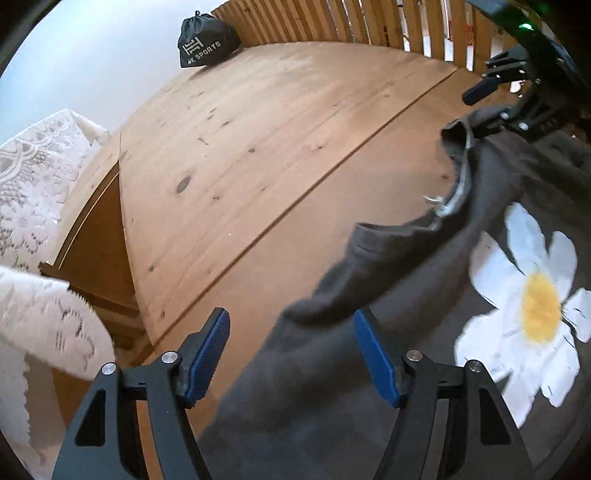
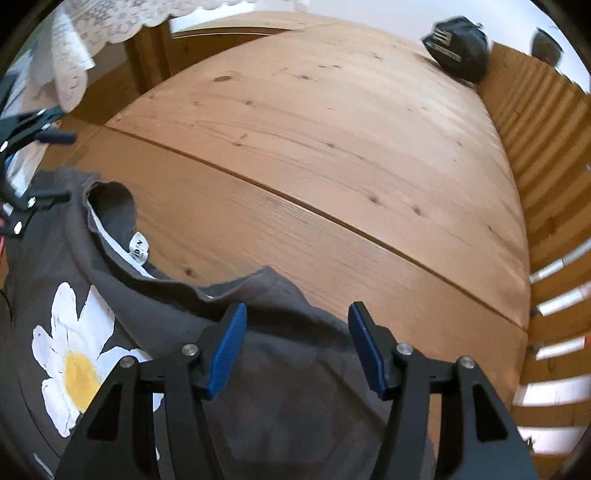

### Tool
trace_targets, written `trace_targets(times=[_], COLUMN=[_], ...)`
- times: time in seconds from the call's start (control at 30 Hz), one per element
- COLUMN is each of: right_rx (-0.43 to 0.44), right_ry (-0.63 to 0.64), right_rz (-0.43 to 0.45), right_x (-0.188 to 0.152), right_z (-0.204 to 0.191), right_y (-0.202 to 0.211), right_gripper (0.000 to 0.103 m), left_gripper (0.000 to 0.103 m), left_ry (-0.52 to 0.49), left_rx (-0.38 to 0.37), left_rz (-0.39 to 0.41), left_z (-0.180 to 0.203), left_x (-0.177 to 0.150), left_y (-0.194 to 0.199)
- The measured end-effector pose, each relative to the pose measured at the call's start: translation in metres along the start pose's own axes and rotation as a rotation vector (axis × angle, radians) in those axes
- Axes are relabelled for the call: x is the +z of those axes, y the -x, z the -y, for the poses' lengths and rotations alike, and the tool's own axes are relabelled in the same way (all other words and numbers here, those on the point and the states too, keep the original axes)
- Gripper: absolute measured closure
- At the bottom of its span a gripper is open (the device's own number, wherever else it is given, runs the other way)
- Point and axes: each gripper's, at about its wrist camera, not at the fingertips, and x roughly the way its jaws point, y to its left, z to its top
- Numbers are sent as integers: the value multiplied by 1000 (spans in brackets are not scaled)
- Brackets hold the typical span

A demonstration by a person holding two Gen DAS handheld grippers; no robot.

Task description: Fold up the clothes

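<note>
A dark grey T-shirt [image 1: 424, 288] with a white and yellow daisy print [image 1: 532, 306] lies on the wooden table [image 1: 258, 147]. My left gripper [image 1: 291, 315] is open, and a folded sleeve edge of the shirt lies between and under its blue pads. The right wrist view shows the shirt [image 2: 295, 387] with its collar and label [image 2: 138, 251] toward the left. There my right gripper [image 2: 297, 310] is open over the shoulder hem. Each gripper also shows in the other's view: the right gripper [image 1: 474, 110] by the collar, the left gripper [image 2: 70, 166] at the shirt's far corner.
A black drawstring sports bag [image 1: 207, 40] [image 2: 458, 48] sits at the table's far edge beside a wooden slatted rail [image 1: 332, 22] [image 2: 535, 129]. White lace cloth [image 1: 33, 177] [image 2: 92, 22] hangs beyond the table's side. A seam [image 1: 295, 199] runs across the bare tabletop.
</note>
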Motion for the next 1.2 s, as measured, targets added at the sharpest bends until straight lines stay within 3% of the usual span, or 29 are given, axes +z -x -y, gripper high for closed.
trace_targets(times=[0.17,0.37,0.4,0.43,0.47,0.5,0.73,0.83,0.87,0.93,1.0,1.03,1.2], right_rx=[-4,26,53,79,72,65,2,-81,-108,-164,-217,-199,-122], right_ry=[39,27,16,6,19,31,-91,-121,-131,-151,-170,-178,-105], right_rz=[-42,-23,-24,-25,-20,-14,58,65,68,72,77,87,57], right_x=[1,1,1,1,3,5,18,21,22,24,26,18,-35], right_z=[-4,3,4,6,3,0,19,25,27,31,35,35,9], right_y=[-17,-16,-16,-16,-17,-19,-15,-19,-20,-23,-25,-16,14], right_gripper=[46,48,57,71,78,92,98,99,99,84,81,81,81], left_gripper=[35,38,58,84,93,100,102,101,98,91,75,74,73], left_ry=[0,-42,-24,-4,10,23,63,115,114,103,92,90,118], left_rx=[-8,-24,-35,-59,-82,-103,-30,13,33,124,214,252,133], left_rz=[-20,-23,-35,-43,-44,-45,22,18,-4,-34,-65,-75,20], left_z=[2,23,22,20,18,17,4,-7,-7,-11,-14,-17,-23], left_x=[10,3,5,6,7,7,17,28,30,30,29,28,-3], left_y=[-22,-11,-13,-14,-14,-15,-9,-19,-27,-35,-44,-47,7])
